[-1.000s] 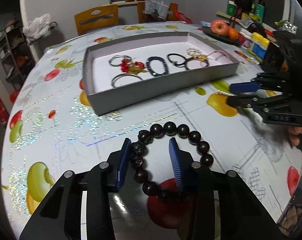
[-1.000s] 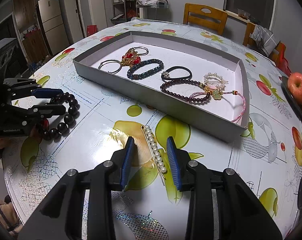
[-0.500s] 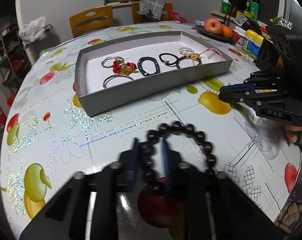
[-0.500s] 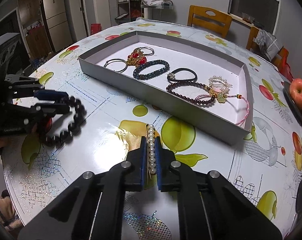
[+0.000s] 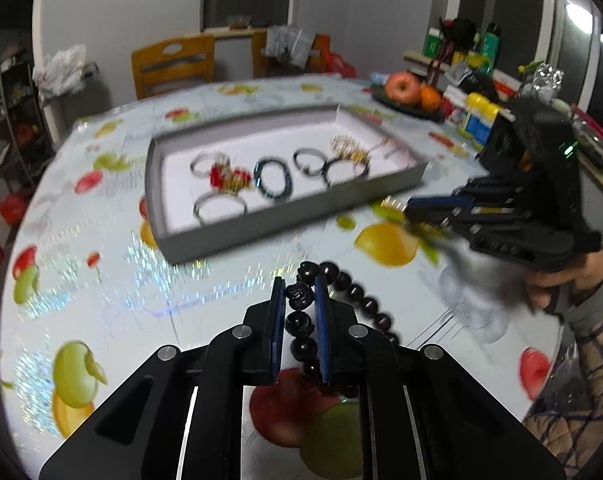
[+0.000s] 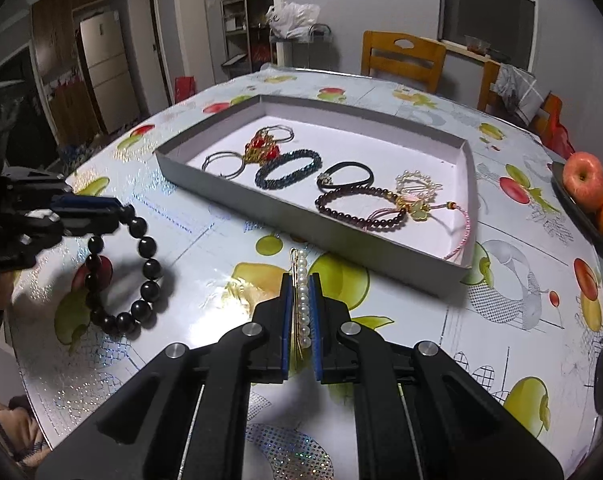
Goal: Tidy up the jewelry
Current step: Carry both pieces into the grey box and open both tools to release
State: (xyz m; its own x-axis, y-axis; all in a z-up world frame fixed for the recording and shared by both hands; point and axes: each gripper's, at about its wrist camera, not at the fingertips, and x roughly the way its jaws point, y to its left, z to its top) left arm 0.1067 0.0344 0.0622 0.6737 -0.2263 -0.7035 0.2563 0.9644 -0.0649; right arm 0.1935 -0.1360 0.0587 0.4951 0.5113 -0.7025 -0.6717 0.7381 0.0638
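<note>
Dim indoor light, glare on the glossy tablecloth [image 6: 205, 336], motion-blurred left view, dark fisheye corners.

I count one shallow grey cardboard tray [image 6: 381, 240] at twelve o'clock, one black beaded bracelet [image 6: 141, 276] at nine o'clock, one gold pearl hairpin [image 6: 302, 296], two silver rings [image 6: 222, 165], two wooden chairs [image 6: 401, 60].
</note>
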